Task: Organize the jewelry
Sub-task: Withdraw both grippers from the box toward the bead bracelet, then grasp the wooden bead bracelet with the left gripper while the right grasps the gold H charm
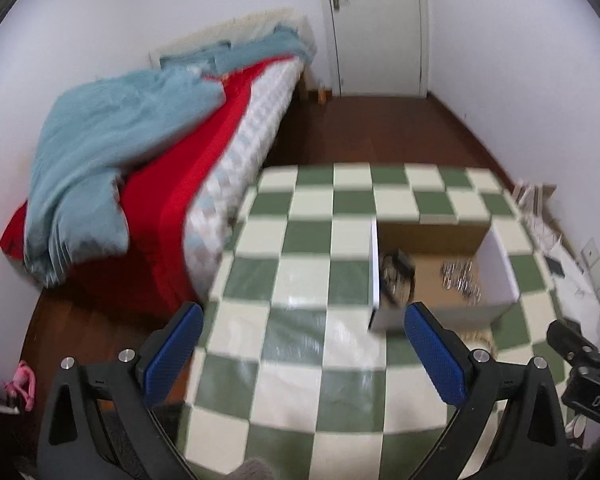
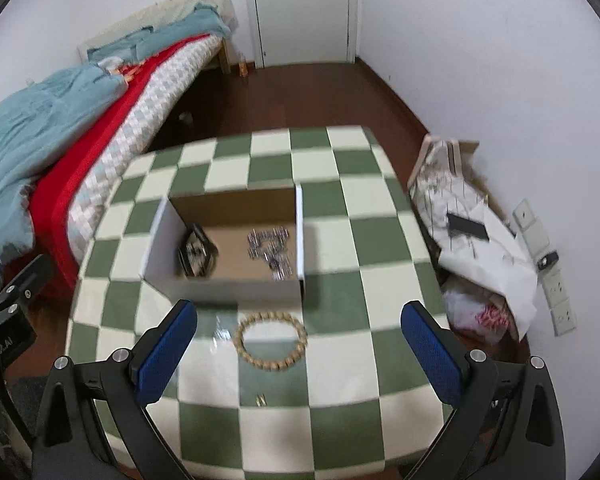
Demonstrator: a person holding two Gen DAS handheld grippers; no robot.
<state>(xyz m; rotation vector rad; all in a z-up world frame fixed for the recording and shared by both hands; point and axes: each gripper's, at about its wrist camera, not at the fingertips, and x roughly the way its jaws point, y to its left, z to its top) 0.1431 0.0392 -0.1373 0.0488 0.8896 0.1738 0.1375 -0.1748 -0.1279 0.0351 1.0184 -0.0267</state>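
An open cardboard box (image 2: 228,284) stands on the green and cream checkered table (image 2: 340,240). Inside lie a silver chain (image 2: 270,250) and a dark bracelet (image 2: 196,250). A wooden bead bracelet (image 2: 271,339) lies on the table just in front of the box, and a small gold piece (image 2: 261,400) lies nearer. My right gripper (image 2: 298,354) is open and empty, above the bead bracelet. My left gripper (image 1: 302,356) is open and empty over the table, left of the box (image 1: 444,314), whose chain (image 1: 460,276) and dark bracelet (image 1: 398,276) show there too.
A bed (image 2: 100,92) with blue and red bedding stands left of the table. White paper, a dark phone (image 2: 466,228) and a plastic bag (image 2: 480,312) are piled at the right wall. A door (image 2: 300,8) is at the back.
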